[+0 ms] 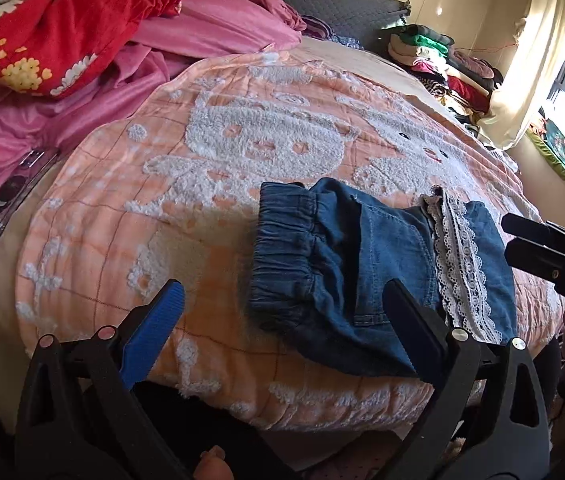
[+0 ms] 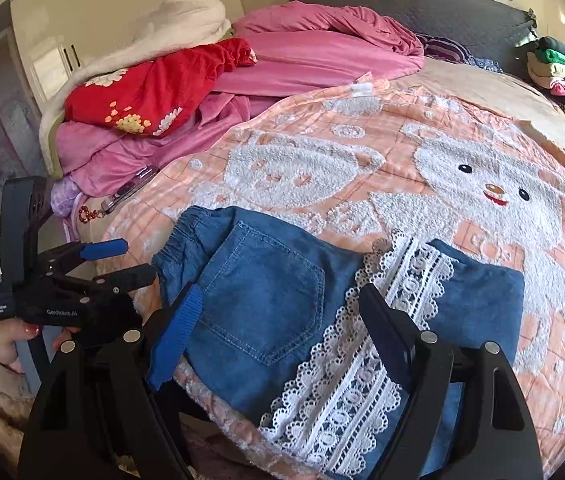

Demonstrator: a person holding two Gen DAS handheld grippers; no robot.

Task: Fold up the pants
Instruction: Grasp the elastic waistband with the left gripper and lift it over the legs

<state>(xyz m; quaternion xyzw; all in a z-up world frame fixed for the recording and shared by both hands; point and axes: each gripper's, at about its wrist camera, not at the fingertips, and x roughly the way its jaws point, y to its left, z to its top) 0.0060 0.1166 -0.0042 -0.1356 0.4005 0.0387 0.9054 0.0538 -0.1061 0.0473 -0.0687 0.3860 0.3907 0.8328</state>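
Where the peach quilt with white fluffy bears (image 1: 210, 168) nears the bed's near edge lie the folded blue denim pants with a white lace band (image 2: 266, 292). Above them, the right gripper (image 2: 282, 312) gapes wide, gripping nothing. Left of the elastic waistband, the left gripper (image 1: 282, 304) also stands wide and empty.

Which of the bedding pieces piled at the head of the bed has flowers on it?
The red blanket, printed with yellow and white flowers. It lies on top of the plain pink blanket, beside the plain cream blanket.
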